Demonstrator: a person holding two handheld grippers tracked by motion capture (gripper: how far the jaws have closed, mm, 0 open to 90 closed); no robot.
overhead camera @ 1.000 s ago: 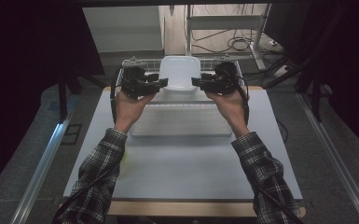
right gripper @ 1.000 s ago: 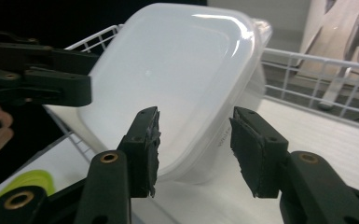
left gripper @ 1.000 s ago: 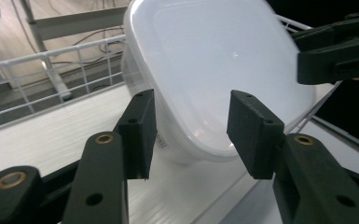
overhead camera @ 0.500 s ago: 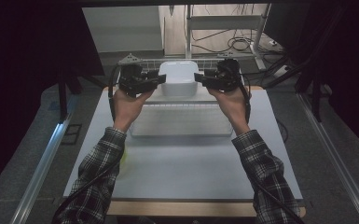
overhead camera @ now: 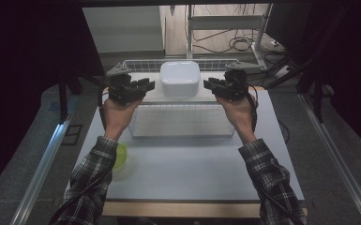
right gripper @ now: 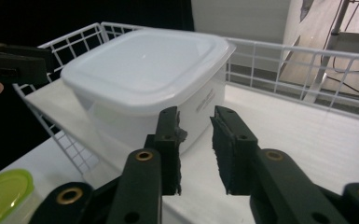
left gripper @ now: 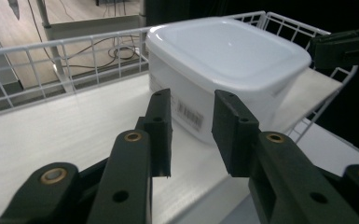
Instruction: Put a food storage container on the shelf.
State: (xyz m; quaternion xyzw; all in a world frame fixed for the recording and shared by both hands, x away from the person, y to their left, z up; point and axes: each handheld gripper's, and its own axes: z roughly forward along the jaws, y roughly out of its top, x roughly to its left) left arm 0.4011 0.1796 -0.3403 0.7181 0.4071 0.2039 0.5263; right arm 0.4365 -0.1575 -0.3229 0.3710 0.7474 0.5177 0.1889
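Surface: pale, carries the wire rack.
Wire rack: landmark, white shelf inside.
White lidded container: on the rack's shelf, centred.
Left claw: just left of the container; jaws apart, narrowing, nothing gripped.
Right claw: just right of it; likewise.

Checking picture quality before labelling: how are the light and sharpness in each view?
High view: dark surround, lit table, soft detail. Left gripper view: white container bright and crisp, near jaws slightly soft. Right gripper view: the container's lid nearly washed out, black background at the left.
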